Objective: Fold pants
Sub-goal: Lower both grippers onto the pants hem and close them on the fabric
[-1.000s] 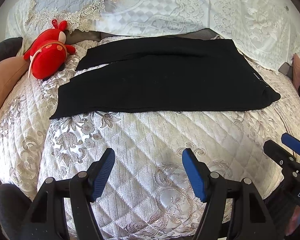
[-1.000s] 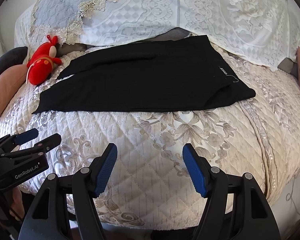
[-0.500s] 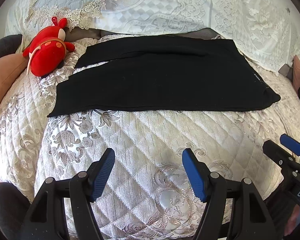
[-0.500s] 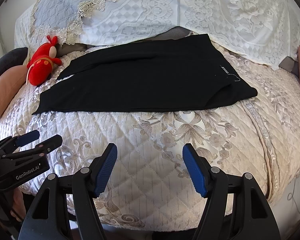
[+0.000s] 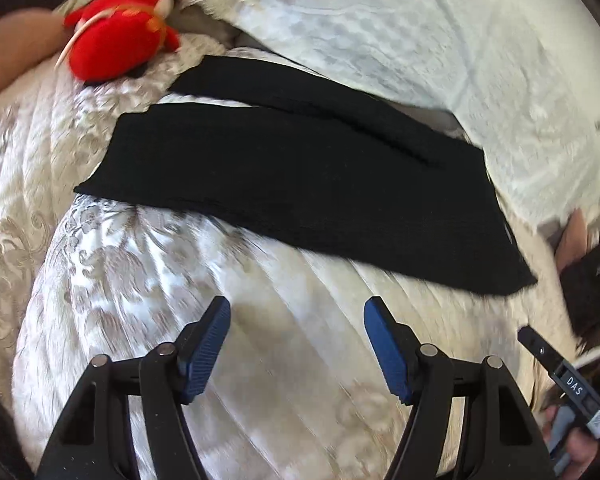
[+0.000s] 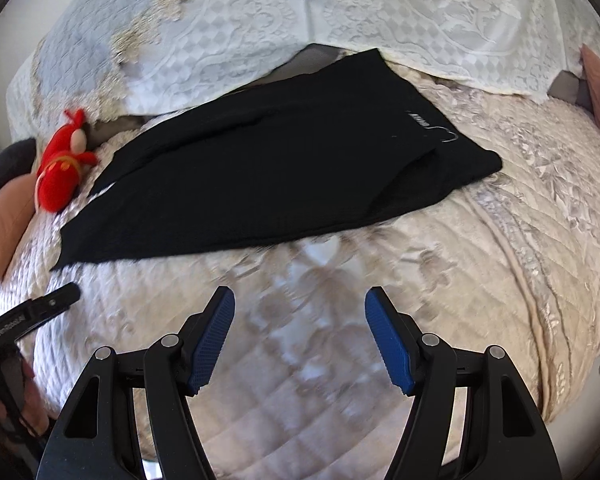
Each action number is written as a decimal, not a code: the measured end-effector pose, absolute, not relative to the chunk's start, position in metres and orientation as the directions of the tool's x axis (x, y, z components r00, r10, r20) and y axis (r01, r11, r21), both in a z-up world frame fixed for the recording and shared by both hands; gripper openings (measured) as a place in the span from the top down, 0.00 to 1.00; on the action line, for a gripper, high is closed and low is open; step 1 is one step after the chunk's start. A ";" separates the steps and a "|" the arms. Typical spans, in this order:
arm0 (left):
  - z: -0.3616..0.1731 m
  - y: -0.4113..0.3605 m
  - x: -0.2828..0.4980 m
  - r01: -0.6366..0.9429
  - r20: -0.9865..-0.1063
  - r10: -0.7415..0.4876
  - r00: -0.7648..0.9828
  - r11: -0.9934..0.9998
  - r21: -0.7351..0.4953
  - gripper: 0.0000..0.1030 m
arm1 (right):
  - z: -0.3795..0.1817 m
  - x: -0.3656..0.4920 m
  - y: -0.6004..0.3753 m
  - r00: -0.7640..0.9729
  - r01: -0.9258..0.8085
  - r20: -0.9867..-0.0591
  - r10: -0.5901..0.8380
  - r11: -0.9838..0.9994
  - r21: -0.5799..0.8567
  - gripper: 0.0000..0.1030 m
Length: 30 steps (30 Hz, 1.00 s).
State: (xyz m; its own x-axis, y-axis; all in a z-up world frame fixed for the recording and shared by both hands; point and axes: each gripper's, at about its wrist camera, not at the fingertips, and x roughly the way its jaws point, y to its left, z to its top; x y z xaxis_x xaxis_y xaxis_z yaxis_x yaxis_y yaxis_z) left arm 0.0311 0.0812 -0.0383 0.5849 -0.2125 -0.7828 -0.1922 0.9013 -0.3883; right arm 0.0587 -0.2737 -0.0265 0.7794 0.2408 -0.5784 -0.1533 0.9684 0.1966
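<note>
- Pants (image 6: 268, 176), black, lie flat on the bed (image 6: 500, 240), laid sideways with the waistband toward the right and the two leg ends toward the left, near a red plush toy (image 5: 120, 36).
- Left hand-held gripper (image 5: 296, 344) hangs over bare quilt just short of the near edge of the cloth, its blue pads spread wide with nothing between them.
- Right hand-held gripper (image 6: 300, 336) is likewise released and empty, over the quilt in front of the pants, facing the waistband end.
- Step in hand, as I judge it: the approach before a first fold; no fold across the length shows yet, and neither tool touches the fabric.
- Next move likely calls for each tool to reach an end or edge of the garment, pinch through all layers, and lift together so the cloth carries over evenly.
- Both views are blurred, so fine creases in the cloth cannot be read.
</note>
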 end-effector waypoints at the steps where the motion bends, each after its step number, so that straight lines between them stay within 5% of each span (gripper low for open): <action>1: -0.040 0.088 0.034 -0.203 -0.774 -0.228 0.590 0.887 -0.416 0.38 | -0.027 0.065 -0.282 0.781 -0.133 -0.578 0.235 0.968 0.214 0.34; 10: -0.055 0.130 0.061 -0.302 -0.712 -0.276 0.646 0.764 -0.570 0.41 | -0.039 0.112 -0.343 0.787 -0.037 -0.543 0.292 0.901 0.431 0.34; 20: -0.057 0.134 0.090 -0.339 -0.715 -0.186 0.674 0.782 -0.523 0.45 | -0.033 0.157 -0.366 0.829 -0.007 -0.462 0.315 0.832 0.555 0.36; 22: -0.057 0.133 0.095 -0.353 -0.729 -0.144 0.669 0.802 -0.482 0.59 | -0.031 0.164 -0.367 0.830 0.011 -0.468 0.304 0.829 0.559 0.48; 25: -0.059 0.139 0.099 -0.386 -0.757 -0.106 0.645 0.810 -0.442 0.91 | -0.031 0.172 -0.372 0.830 0.029 -0.472 0.298 0.822 0.569 0.90; 30: -0.052 0.148 0.093 -0.368 -0.761 -0.140 0.634 0.810 -0.456 0.96 | -0.022 0.156 -0.375 0.846 0.003 -0.437 0.305 0.817 0.576 0.97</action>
